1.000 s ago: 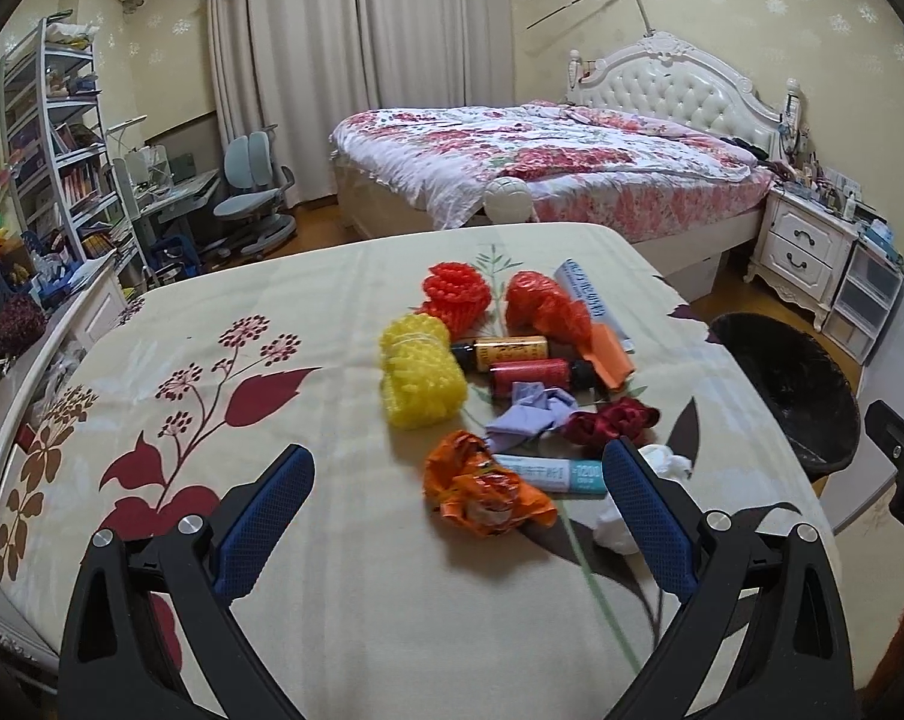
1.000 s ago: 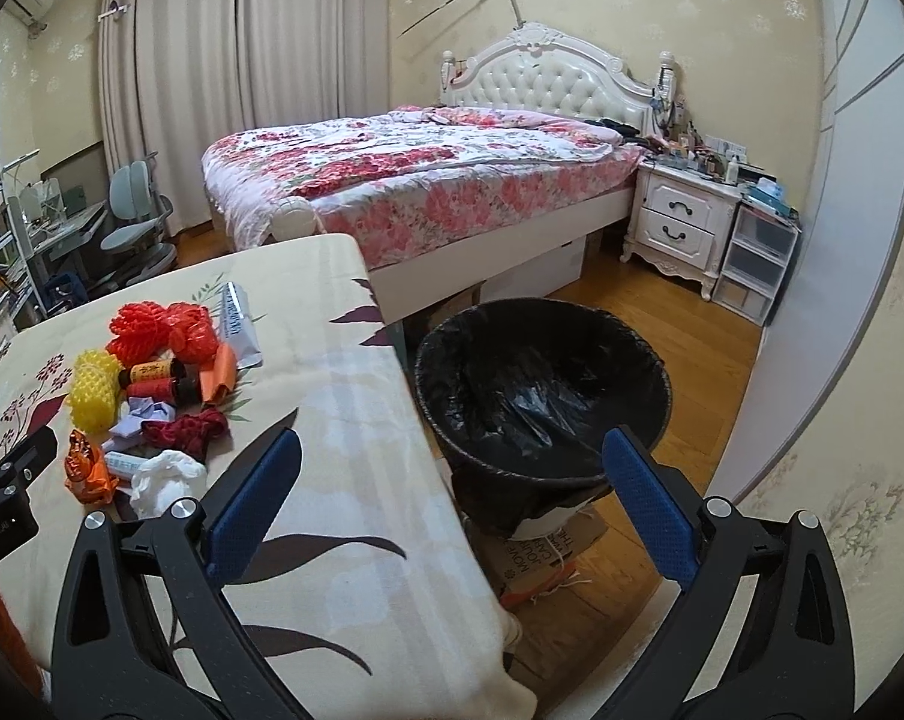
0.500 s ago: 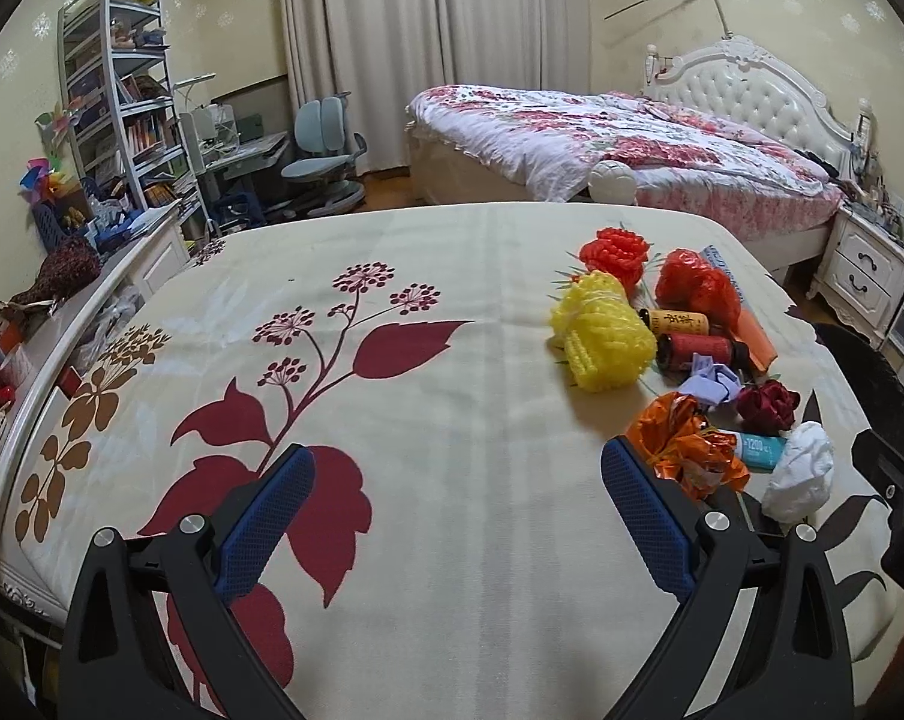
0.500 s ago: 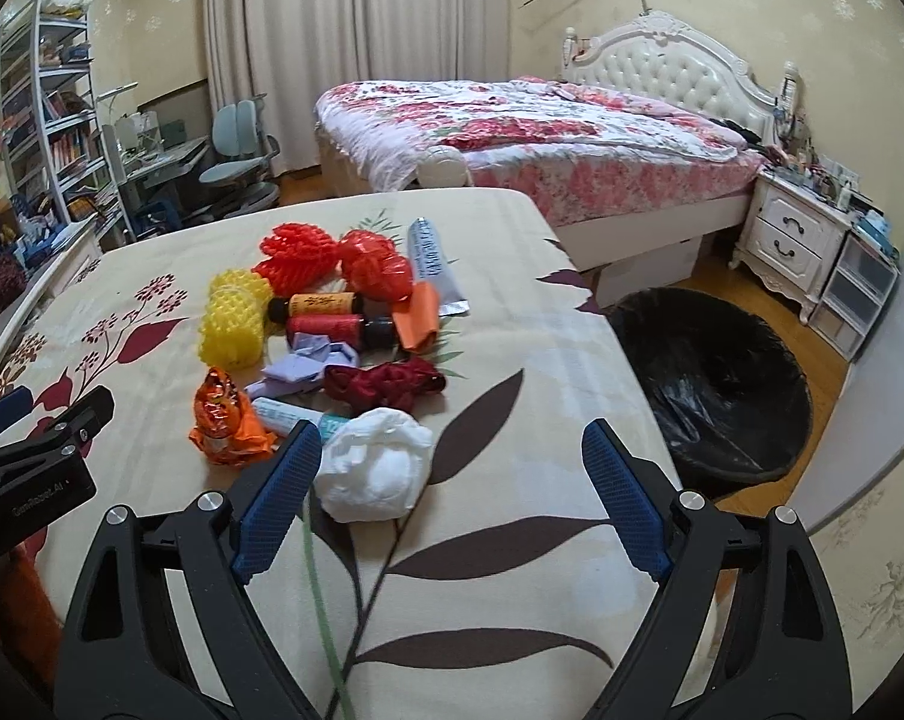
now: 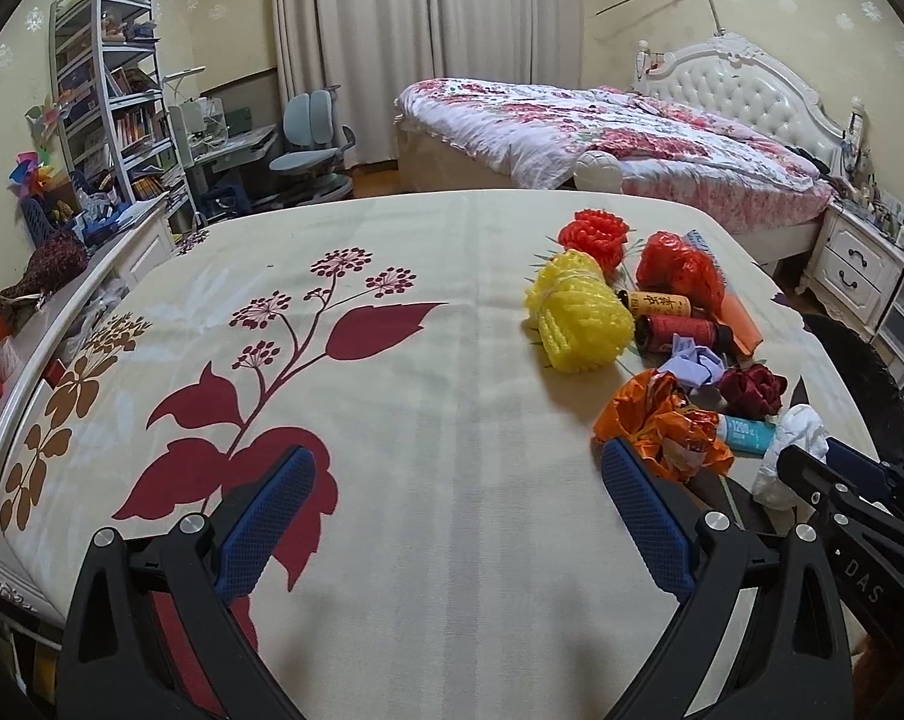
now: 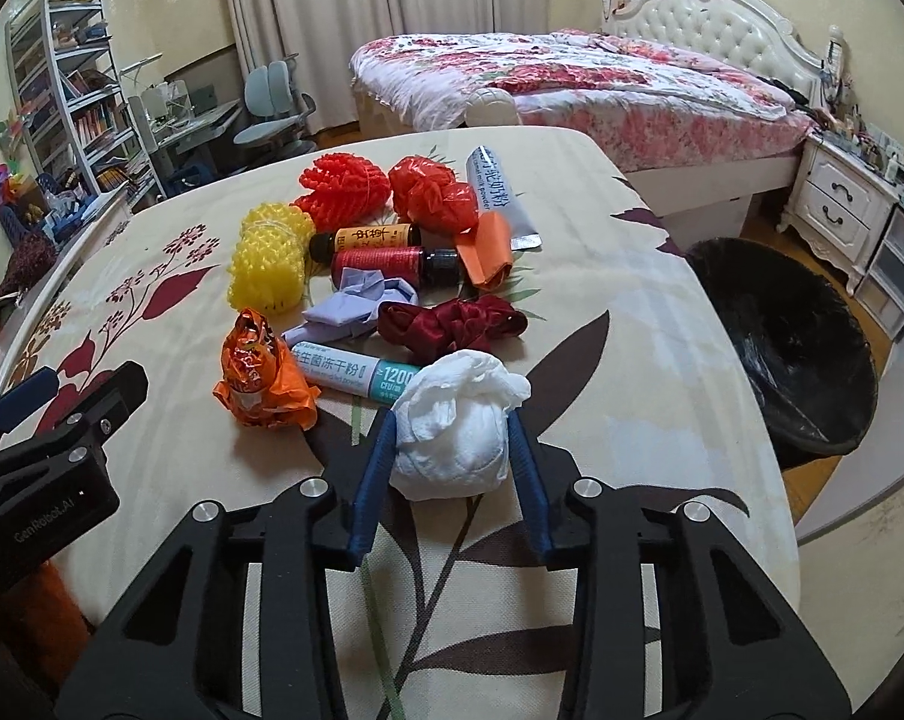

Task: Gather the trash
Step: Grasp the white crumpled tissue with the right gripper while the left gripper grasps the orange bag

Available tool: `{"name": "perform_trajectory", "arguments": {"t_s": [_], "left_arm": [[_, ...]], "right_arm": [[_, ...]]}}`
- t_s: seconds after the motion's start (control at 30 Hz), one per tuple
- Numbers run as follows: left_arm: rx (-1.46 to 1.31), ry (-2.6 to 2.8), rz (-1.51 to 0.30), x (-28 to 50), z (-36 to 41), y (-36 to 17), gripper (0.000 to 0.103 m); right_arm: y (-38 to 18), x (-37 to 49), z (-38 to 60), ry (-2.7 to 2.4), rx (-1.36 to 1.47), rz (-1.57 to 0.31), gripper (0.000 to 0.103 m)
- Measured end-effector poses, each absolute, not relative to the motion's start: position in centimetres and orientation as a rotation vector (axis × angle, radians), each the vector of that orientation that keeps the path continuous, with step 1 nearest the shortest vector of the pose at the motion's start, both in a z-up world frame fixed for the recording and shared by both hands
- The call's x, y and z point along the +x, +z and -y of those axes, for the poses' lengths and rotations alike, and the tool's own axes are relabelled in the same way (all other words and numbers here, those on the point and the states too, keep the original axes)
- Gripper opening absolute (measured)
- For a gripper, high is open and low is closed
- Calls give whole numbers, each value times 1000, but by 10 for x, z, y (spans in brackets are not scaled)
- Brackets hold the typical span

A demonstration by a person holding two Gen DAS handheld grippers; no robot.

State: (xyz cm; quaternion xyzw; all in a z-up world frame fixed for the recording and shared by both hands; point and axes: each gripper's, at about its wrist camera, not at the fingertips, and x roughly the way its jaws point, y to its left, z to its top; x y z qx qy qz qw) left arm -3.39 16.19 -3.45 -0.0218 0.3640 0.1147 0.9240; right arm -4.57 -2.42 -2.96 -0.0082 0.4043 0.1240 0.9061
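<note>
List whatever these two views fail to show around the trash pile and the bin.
- Black bin: its bottom, dark liner in right wrist view; cut off at the edge in left wrist view.
- White tissue wad: underside, hidden by the right gripper closing round it.
- Tube: far end, behind the wad.

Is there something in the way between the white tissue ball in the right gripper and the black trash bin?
Nothing visible blocks it. The right gripper, whose jaws have just been closing, presses both sides of the white tissue ball. Between it and the black trash bin, only bare tablecloth and the table's edge lie.
</note>
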Motion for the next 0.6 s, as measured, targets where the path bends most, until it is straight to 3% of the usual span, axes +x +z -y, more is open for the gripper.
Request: {"name": "perform_trajectory", "arguments": {"t_s": [0.6], "left_arm": [[-4, 154, -771, -3, -96, -47, 93]], "right_arm": [[-29, -45, 103, 124, 45, -797, 36]]}}
